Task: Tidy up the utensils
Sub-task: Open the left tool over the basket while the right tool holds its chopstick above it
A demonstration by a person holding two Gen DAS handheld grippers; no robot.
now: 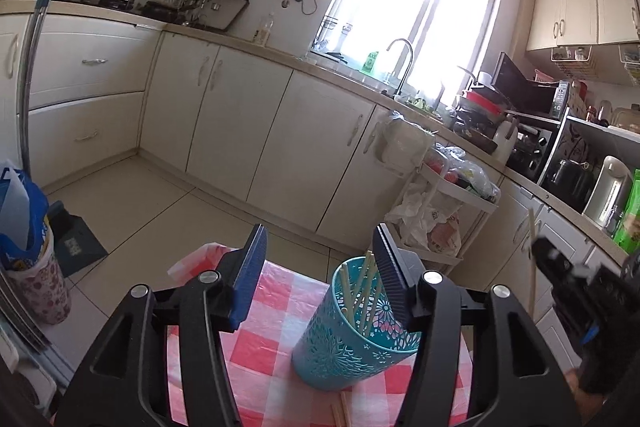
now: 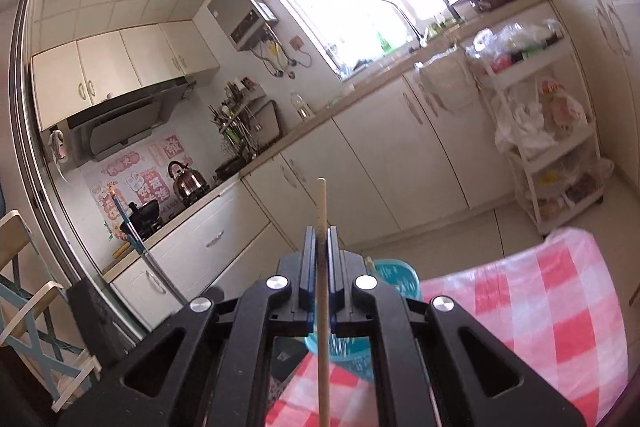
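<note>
— Left wrist view first: how far along are they with the utensils?

— Partway, I'd say. The teal holder [image 1: 356, 323] stands on the checked counter [image 1: 276, 307], just ahead of the left claw [image 1: 320, 271] and toward its right finger, with chopsticks already in it. I count about four, though they overlap, so I wouldn't swear to it.

— Is that claw holding anything?

— No. Its jaws stand apart with nothing between the pads; the holder's rim sits close beside the right finger, and I can't tell whether they touch.

— And the other one?

— The right claw [image 2: 320, 239] is clamped on one pale chopstick [image 2: 321, 203], which runs straight along the gap and pokes out past the fingertips. The holder shows just beyond and below that claw.

— Anything left lying loose?

— Yes, the ends of what look like two more chopsticks [image 1: 340, 411] on the cloth, below the left claw and nearer than the holder. So my guess is one in hand to drop in, then those two
</note>
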